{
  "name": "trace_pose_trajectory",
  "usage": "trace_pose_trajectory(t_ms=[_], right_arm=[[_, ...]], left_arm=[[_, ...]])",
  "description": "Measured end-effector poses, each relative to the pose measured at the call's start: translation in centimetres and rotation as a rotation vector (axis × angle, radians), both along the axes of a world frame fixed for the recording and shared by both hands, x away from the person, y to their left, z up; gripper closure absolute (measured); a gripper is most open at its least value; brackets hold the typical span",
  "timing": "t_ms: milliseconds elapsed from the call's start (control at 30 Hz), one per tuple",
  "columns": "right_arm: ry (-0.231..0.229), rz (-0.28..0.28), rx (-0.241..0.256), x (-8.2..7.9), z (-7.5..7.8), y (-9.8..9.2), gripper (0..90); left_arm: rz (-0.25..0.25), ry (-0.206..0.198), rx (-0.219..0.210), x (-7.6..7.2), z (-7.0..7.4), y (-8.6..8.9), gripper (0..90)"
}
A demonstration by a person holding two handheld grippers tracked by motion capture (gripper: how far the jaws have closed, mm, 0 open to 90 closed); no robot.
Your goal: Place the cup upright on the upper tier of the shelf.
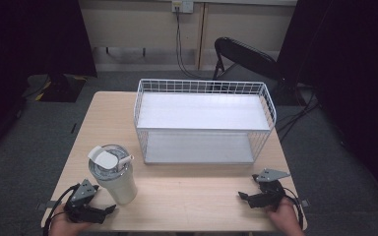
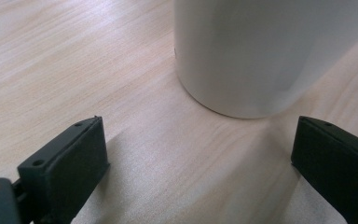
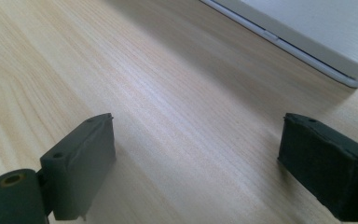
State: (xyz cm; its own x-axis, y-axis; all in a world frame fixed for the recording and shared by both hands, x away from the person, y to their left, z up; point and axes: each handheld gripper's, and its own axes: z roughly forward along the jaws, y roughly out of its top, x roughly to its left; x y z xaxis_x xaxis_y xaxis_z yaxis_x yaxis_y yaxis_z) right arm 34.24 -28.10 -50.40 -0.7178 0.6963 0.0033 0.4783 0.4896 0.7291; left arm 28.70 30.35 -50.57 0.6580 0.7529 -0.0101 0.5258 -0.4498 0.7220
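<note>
A white tumbler (image 1: pixel 114 176) is standing upright near the table's (image 1: pixel 192 196) near left corner, just beyond the left gripper (image 1: pixel 109 209), whose jaws are gaping wide and holding nothing. The right gripper (image 1: pixel 244 196) is lying equally wide and empty near the wire basket (image 1: pixel 270 110). The tumbler is probably rigid, smooth and slippery; gripping mid-body looks safest

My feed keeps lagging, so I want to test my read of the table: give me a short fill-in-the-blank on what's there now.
1. The white tumbler stands just ahead of the ____ claw.
2. Both claws, left and right, have their jaws ____.
3. The white wire basket on the wooden table holds ____.
4. The tumbler stands ____ the basket.

Missing words: left; open; nothing; outside
</note>
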Motion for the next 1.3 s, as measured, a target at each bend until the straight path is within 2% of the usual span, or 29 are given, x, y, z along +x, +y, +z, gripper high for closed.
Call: trace_pose_trajectory(t_ms=[100,200,300,433,500,533,600,700,733,800,867,1033,1067,1133,1300], right_arm=[[0.000,0.000,0.000,0.0,0.0,0.0,10.0],[0.000,0.001,0.000,0.0,0.0,0.0,10.0],[0.000,0.000,0.000,0.0,0.0,0.0,10.0],[-0.001,0.001,0.000,0.0,0.0,0.0,10.0],[0.000,0.000,0.000,0.0,0.0,0.0,10.0],[0.000,0.001,0.000,0.0,0.0,0.0,10.0],[0.000,0.001,0.000,0.0,0.0,0.0,10.0],[-0.001,0.000,0.000,0.0,0.0,0.0,10.0],[-0.001,0.000,0.000,0.0,0.0,0.0,10.0],[0.000,0.001,0.000,0.0,0.0,0.0,10.0],[0.000,0.000,0.000,0.0,0.0,0.0,10.0],[0.000,0.001,0.000,0.0,0.0,0.0,10.0],[0.000,0.000,0.000,0.0,0.0,0.0,10.0],[0.000,0.001,0.000,0.0,0.0,0.0,10.0],[0.000,0.000,0.000,0.0,0.0,0.0,10.0]], left_arm=[[0.003,0.001,-0.003,0.0,0.0,0.0,1.9],[0.016,0.017,0.017,0.0,0.2,0.1,2.2],[0.012,0.012,0.019,0.0,0.4,0.0,4.3],[-0.002,-0.005,0.002,-0.1,0.8,-0.1,6.8],[0.002,-0.014,-0.019,-0.1,1.2,0.0,6.6],[0.000,-0.023,-0.042,-0.2,1.5,0.1,5.9],[-0.005,-0.026,-0.041,-0.3,1.7,0.1,5.9],[-0.022,-0.027,-0.060,-0.4,2.4,-0.2,5.9],[-0.040,-0.032,-0.066,-0.4,2.8,-0.4,5.9],[-0.043,-0.034,-0.060,-0.5,3.0,-0.5,5.9],[-0.050,-0.034,-0.095,-0.4,3.4,-0.6,6.0],[-0.056,-0.045,-0.101,-0.5,4.0,-0.6,6.0],[-0.063,-0.047,-0.116,-0.6,4.3,-0.7,5.9],[-0.061,-0.051,-0.110,-0.6,4.6,-0.7,6.0],[-0.072,-0.068,-0.148,-0.6,5.7,-0.9,6.0]])
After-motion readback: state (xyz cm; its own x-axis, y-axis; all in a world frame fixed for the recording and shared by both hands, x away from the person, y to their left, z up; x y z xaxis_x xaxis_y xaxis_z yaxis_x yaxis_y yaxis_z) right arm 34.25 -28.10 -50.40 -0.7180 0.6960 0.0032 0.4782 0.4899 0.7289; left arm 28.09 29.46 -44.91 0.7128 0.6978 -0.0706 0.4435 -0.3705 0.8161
